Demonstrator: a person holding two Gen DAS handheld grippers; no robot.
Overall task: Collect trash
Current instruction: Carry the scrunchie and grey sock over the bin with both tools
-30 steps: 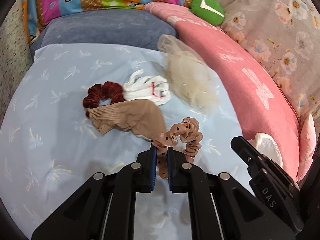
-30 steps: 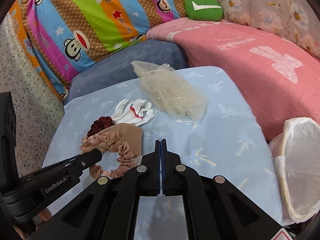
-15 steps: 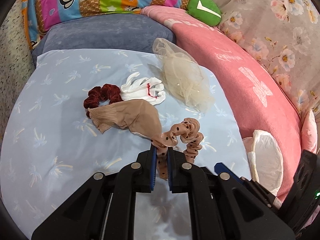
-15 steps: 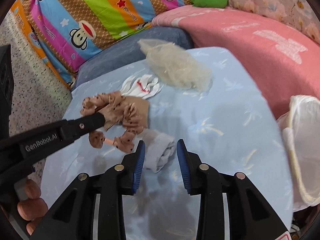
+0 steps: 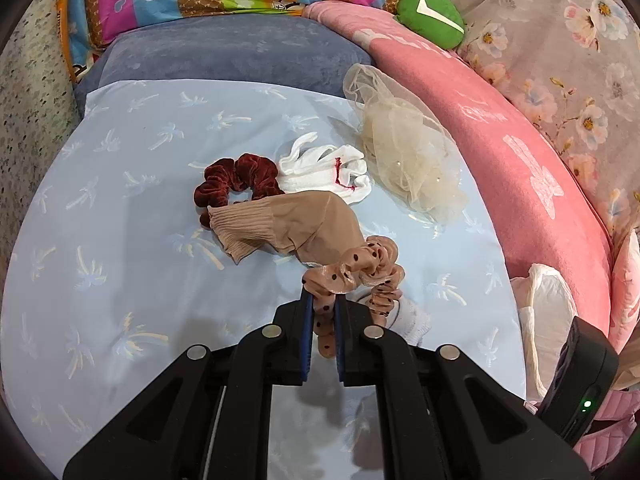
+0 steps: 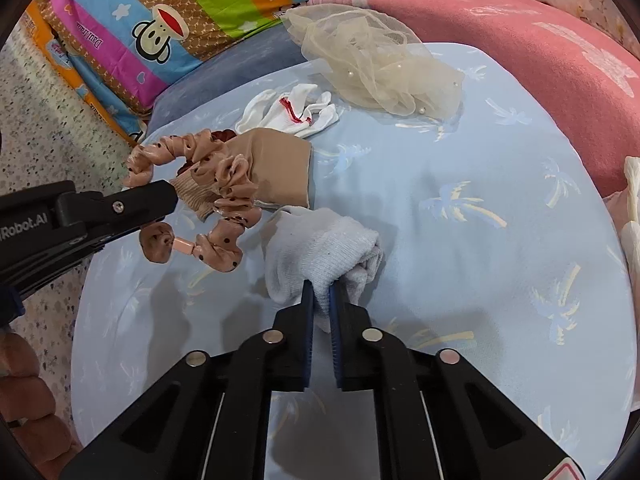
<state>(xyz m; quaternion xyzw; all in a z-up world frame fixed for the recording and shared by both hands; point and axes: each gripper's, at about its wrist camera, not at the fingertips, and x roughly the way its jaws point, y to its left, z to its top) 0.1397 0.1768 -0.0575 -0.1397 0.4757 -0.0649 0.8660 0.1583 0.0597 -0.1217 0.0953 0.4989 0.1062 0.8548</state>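
Note:
My left gripper (image 5: 320, 300) is shut on a pink dotted scrunchie (image 5: 360, 268) and holds it just above the light blue palm-print sheet (image 5: 120, 200). In the right wrist view the scrunchie (image 6: 224, 176) dangles from that gripper's fingers (image 6: 160, 196) at the left. My right gripper (image 6: 319, 288) points down at the sheet. Its jaws are closing on a crumpled white sock (image 6: 320, 248), and the pads pinch its near fold. Part of that sock (image 5: 412, 320) shows behind the scrunchie in the left wrist view.
On the sheet lie a beige stocking (image 5: 304, 224), a dark red velvet scrunchie (image 5: 236, 180), a white glove with red stitching (image 5: 328, 172) and cream tulle (image 5: 404, 156). A white bag (image 5: 548, 320) gapes at the right edge beside a pink blanket (image 5: 520, 160). Pillows line the back.
My right gripper came down toward the sheet, opened over the white sock and closed on it. My left gripper kept its hold on the dotted scrunchie and barely moved.

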